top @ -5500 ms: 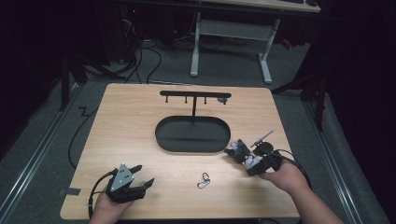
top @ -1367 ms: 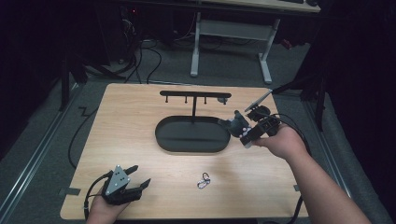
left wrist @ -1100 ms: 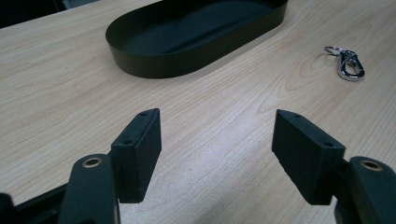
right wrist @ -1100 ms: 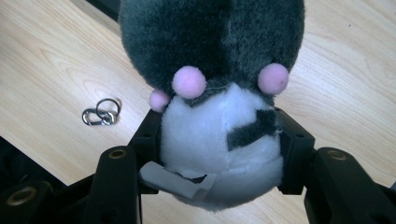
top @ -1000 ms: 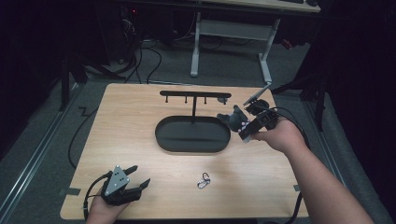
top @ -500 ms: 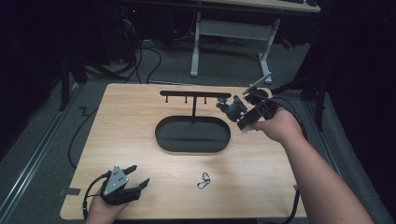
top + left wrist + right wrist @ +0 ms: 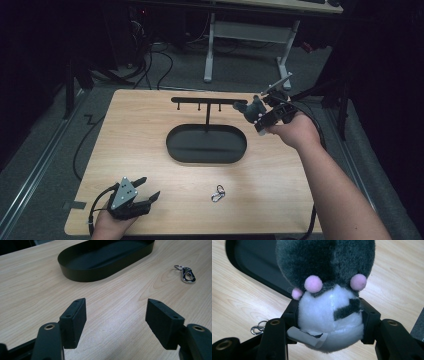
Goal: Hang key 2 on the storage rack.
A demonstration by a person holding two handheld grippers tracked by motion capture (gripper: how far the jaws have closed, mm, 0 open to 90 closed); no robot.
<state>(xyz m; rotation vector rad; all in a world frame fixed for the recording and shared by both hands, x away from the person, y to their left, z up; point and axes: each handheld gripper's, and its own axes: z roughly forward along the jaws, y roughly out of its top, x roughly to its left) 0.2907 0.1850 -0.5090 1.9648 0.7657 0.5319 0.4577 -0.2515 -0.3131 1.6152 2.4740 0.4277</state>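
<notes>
Jaws first: your left gripper [image 7: 142, 192] rests at the near left corner of the table [image 7: 125, 130], its jaws spread wide with nothing but bare wood between the pads [image 7: 76, 320]. It has not stirred while the other hand worked.

Just beyond it, toward the middle of the near edge, the clip [image 7: 218, 193] with its ring lies flat on the wood, untouched and well apart from both grippers; it sits where it sat several seconds back.

Farther on is the oval black tray [image 7: 172, 150], with the hook rack [image 7: 200, 100] rising from its far side.

What changed is your right hand. Seconds ago it was low beside the tray's right end; now your right gripper [image 7: 257, 117] is raised off the table, up by the right tip of the rack's bar. Its jaws stand about halfway apart and are clamped on a plush toy [image 7: 329, 312], pads pressed into the white belly on both sides, grey head and pink dots pointing away from you, a paper tag hanging under it.

That lift reads as you bringing the toy to the rack to hang it. I cannot see a loop on the toy, so which hook you will catch is unclear.
</notes>
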